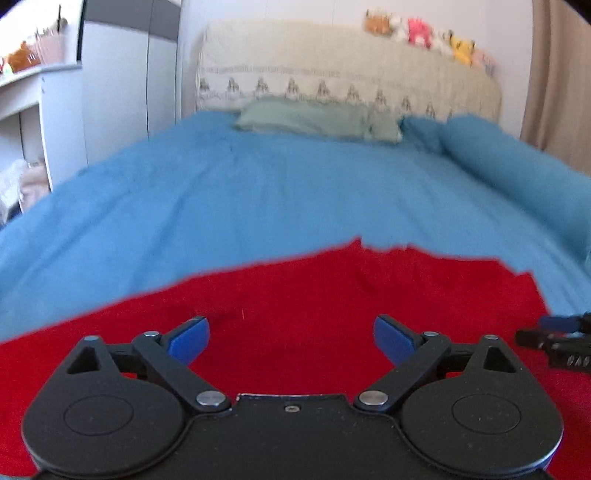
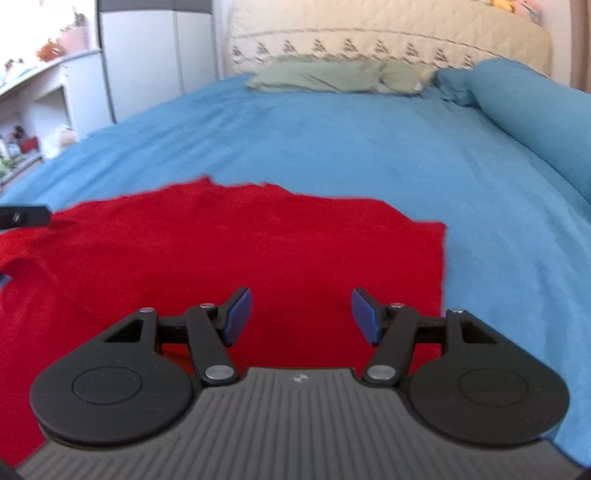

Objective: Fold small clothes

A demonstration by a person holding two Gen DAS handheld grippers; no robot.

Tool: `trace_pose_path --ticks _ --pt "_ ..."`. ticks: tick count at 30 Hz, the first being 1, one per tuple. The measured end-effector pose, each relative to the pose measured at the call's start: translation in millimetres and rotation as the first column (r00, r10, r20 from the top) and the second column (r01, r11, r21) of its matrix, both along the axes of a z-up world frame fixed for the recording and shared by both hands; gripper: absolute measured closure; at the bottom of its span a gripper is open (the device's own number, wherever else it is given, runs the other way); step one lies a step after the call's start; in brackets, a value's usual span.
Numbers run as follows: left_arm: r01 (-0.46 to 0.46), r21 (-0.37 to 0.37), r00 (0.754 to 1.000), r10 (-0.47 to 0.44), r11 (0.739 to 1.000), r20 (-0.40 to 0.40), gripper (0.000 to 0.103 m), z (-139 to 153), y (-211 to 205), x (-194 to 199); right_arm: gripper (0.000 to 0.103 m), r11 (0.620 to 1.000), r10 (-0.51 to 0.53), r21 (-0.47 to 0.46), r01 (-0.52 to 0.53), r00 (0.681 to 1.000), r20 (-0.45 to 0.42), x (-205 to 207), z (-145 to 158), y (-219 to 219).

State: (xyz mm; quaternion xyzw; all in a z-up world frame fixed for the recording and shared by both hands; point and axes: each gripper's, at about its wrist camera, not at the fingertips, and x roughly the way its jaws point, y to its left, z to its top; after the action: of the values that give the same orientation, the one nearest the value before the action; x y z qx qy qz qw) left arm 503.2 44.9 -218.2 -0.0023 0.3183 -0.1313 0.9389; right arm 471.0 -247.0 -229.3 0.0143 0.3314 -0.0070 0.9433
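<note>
A red garment [image 1: 332, 295] lies spread flat on the blue bed cover [image 1: 258, 192], at the near end of the bed, well apart from the headboard [image 1: 332, 74]. Its far edge is uneven, and in the right wrist view its right edge [image 2: 441, 266] runs straight toward the camera.

The left claw [image 1: 291, 338] hangs over the red cloth with its blue pads [image 1: 190, 339] spread wide and nothing between them. The right claw [image 2: 301, 314] also stands open over the garment, empty (its gap looks a little narrower than the left one's). Whether either pad touches the cloth cannot be told.

A green pillow [image 1: 314, 120] rests at the head of the bed, a rolled blue blanket [image 1: 517, 162] lies along the right edge, and soft toys [image 1: 424, 33] sit on top of the headboard.
</note>
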Motion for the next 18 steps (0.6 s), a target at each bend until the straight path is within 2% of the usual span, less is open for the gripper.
trace_pose_path --ticks 2,5,7,11,13,16,18 --pt "-0.004 -0.002 0.999 0.004 1.0 -0.039 0.006 -15.0 2.0 7.1 0.026 1.0 -0.02 -0.019 0.019 1.0 -0.021 1.3 -11.6 -8.9" --pt "-0.062 0.014 0.992 0.063 0.998 -0.107 0.006 -35.5 12.8 18.1 0.025 0.999 -0.039 0.006 0.039 0.999 -0.012 -2.5 -21.7 -23.9" --pt "-0.043 -0.006 0.996 0.043 0.999 -0.073 0.006 -41.2 20.7 10.6 0.025 0.999 -0.049 0.024 0.049 0.999 -0.006 -5.0 -23.1 -30.9" --pt "-0.034 0.061 0.997 0.038 0.998 -0.068 0.006 -34.2 18.8 -2.7 0.025 0.998 -0.057 0.003 0.057 0.998 -0.007 -6.1 -23.9 -28.3" --pt "-0.06 0.066 0.995 0.065 0.996 -0.076 0.006 -27.3 28.6 -13.0 0.024 0.997 -0.074 0.013 0.074 0.997 -0.002 -13.1 -17.5 -24.4" --pt "-0.121 0.003 0.992 0.121 0.993 -0.047 0.006 -3.8 57.1 -31.6 0.017 0.999 -0.009 0.045 0.005 0.996 0.091 -35.7 10.2 -11.9" --pt "-0.182 -0.033 0.983 0.182 0.983 -0.013 0.005 21.3 81.1 -48.4 0.008 0.999 0.024 0.03 -0.027 0.995 0.092 -44.2 35.1 3.2"
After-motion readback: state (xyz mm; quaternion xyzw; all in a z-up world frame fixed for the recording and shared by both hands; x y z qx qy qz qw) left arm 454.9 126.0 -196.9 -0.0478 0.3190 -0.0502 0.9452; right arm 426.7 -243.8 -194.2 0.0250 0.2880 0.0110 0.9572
